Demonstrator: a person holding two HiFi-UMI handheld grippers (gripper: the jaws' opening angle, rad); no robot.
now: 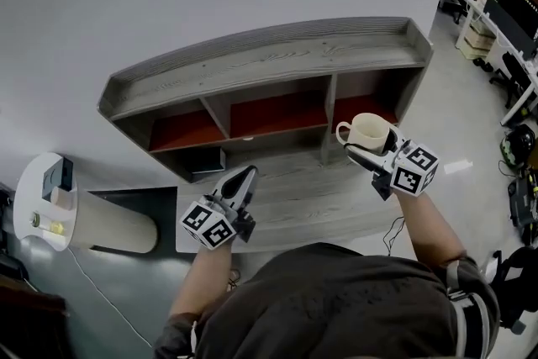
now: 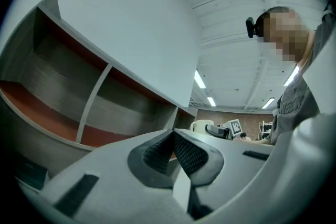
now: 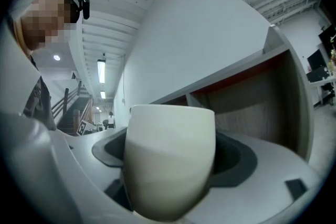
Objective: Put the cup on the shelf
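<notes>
Cup [image 1: 368, 130]: cream, upright, handle toward the person's left, held above the bench [image 1: 294, 197] just in front of the right-hand compartment of the shelf [image 1: 269, 63].
Right gripper [image 1: 370, 149]: fingers [image 3: 239, 157] spread wide, clasping the cup's sides.
Left gripper [image 1: 242, 179]: low over the bench, fingers [image 2: 191, 155] pressed together with nothing between them.

No legible words, numbers or brand marks anywhere. Only black-and-white square marker patterns on the cubes of the left tool [image 1: 245, 175] and right tool [image 1: 367, 139].
</notes>
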